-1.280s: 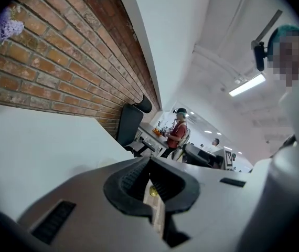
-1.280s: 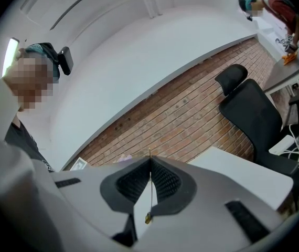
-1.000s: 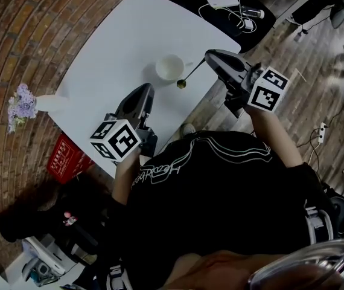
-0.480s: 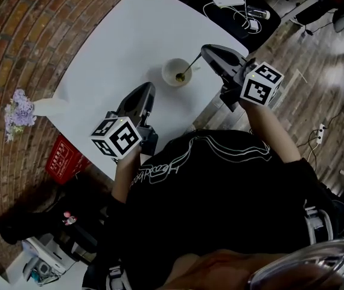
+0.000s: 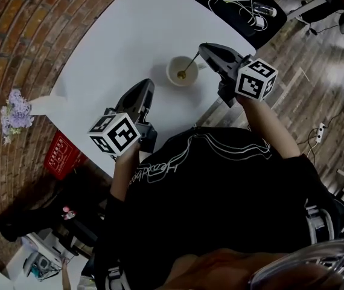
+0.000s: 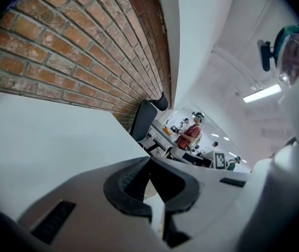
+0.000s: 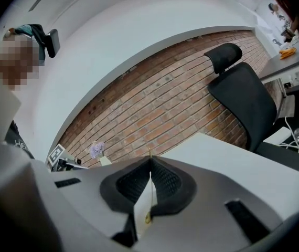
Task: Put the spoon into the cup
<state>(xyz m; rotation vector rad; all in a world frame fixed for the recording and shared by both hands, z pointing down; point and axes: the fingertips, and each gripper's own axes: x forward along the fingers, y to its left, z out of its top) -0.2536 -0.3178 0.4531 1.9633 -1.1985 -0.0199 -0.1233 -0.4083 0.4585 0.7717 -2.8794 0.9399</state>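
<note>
While the right claw point(image 5: 203, 49) gripped the spoon point(image 5: 191, 64) by its handle, the spoon's bowl sat inside the white cup point(image 5: 173, 66) on the bench point(image 5: 130, 35). The left claw point(image 5: 145, 85), closed and empty, hovered near the cup.

The tabletop point(image 5: 130, 35) is white, smooth and matt. The cup point(image 5: 174, 68) looks like white glazed ceramic with a faint sheen, and the spoon point(image 5: 191, 63) is thin metal in a brassy gold tone. The left claw point(image 6: 149, 161) and the right claw point(image 7: 150, 161) are matt grey plastic — their pads point(image 7: 132, 182) black and finely ribbed. The brick wall point(image 6: 71, 51) is rough and red, with pale mortar joints. The floor point(image 5: 323, 83) is dull, worn wooden planking, and the shirt point(image 5: 220, 192) is black cloth.
</note>
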